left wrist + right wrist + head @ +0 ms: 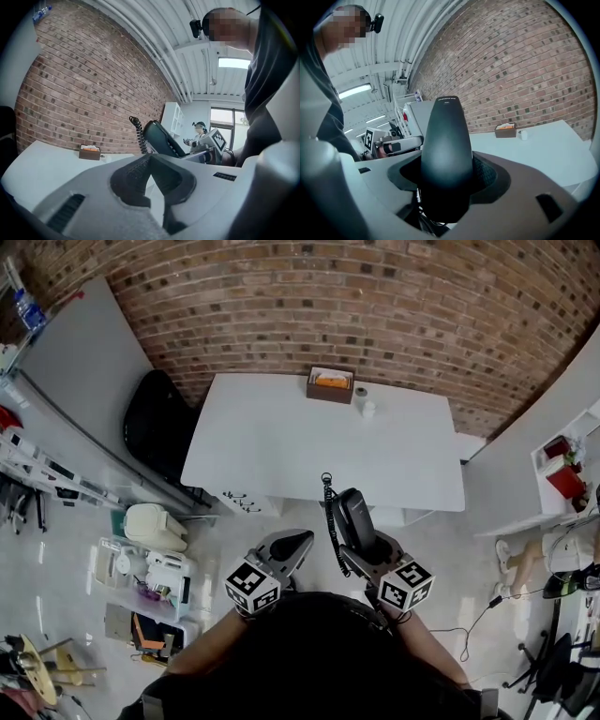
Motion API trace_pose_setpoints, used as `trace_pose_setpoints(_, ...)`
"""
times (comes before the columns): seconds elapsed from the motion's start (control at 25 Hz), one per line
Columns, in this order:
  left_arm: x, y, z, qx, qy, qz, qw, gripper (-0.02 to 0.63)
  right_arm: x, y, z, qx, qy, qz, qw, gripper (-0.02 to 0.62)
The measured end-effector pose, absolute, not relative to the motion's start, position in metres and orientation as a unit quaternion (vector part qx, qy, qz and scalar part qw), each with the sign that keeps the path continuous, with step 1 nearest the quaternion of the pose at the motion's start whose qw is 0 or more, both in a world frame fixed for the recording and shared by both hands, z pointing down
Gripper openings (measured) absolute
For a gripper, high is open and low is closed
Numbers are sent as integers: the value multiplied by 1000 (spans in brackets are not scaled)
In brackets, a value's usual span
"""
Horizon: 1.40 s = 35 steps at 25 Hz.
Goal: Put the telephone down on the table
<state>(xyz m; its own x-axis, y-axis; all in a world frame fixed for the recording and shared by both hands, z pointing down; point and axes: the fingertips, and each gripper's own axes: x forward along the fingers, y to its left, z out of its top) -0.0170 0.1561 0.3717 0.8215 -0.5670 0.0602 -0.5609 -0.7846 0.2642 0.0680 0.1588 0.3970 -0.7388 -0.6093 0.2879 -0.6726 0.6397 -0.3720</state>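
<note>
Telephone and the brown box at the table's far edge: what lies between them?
Only bare white table separates telephone and box; the head view shows it best.

Black telephone [354, 517], black coiled cord [328, 512]. Plain white table [281, 446]. Red-brown brick wall [375, 306], pale mortar. Brown box [330, 386], orange inside. Grey left gripper [289, 546] and right gripper [367, 547], black textured pads [136, 176], black-and-white square markers on cubes [253, 587].

A workshop-like lab: brick wall [375, 306], white table [281, 446] (stocked shelves [561, 465] alongside).
</note>
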Motion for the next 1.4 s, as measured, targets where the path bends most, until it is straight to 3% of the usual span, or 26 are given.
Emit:
trace_pose_setpoints(0.6, -124, 121, 378, 943, -296, -28, 147, 8, -33, 119, 397, 365, -898, 234, 78, 270)
trace_pose_setpoints(1.0, -133, 91, 386, 940, -305, -21, 150, 8, -47, 85, 405, 346, -904, 239, 82, 270)
trace_pose_setpoints(1.4, -105, 23, 390, 930, -336, -16, 150, 8, -14, 16, 413, 324, -909, 251, 82, 270)
